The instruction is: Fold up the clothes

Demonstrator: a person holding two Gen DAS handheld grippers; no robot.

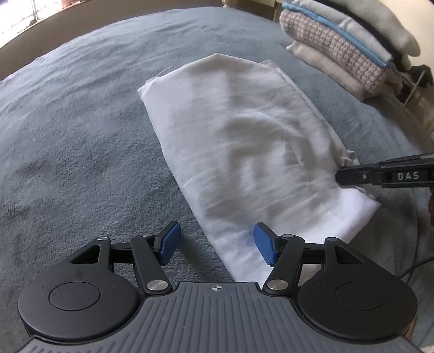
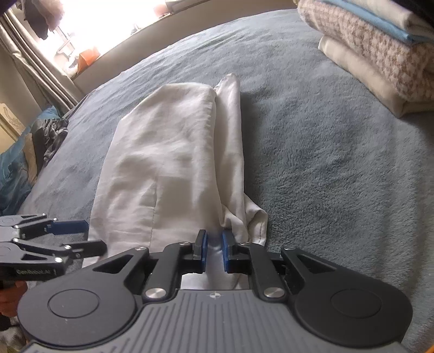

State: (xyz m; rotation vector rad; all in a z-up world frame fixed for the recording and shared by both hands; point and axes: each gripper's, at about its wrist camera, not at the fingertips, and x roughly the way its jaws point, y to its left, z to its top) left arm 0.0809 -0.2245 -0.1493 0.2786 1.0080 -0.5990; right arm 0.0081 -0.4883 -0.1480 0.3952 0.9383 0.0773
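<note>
A white garment [image 1: 244, 141] lies folded into a long band on the grey-blue blanket [image 1: 81, 122]. My left gripper [image 1: 217, 241] hovers open over the garment's near left edge; its right pad is above the cloth and its left pad above the blanket. In the right wrist view the same garment [image 2: 168, 152] runs away from me, with a bunched corner at its near right. My right gripper [image 2: 214, 248] stands at that near end, its blue pads a narrow gap apart with cloth showing between them, not visibly pinched. The right gripper [image 1: 337, 176] also shows at the cloth's right edge, and the left gripper [image 2: 95, 237] at lower left.
A stack of folded clothes [image 1: 339, 49], houndstooth, blue and pale layers, sits at the far right of the blanket [image 2: 325, 163]; the stack [image 2: 379, 54] is close to the garment's far end. Crumpled blue bedding [image 2: 16, 168] and a bright window [image 2: 95, 21] lie to the left.
</note>
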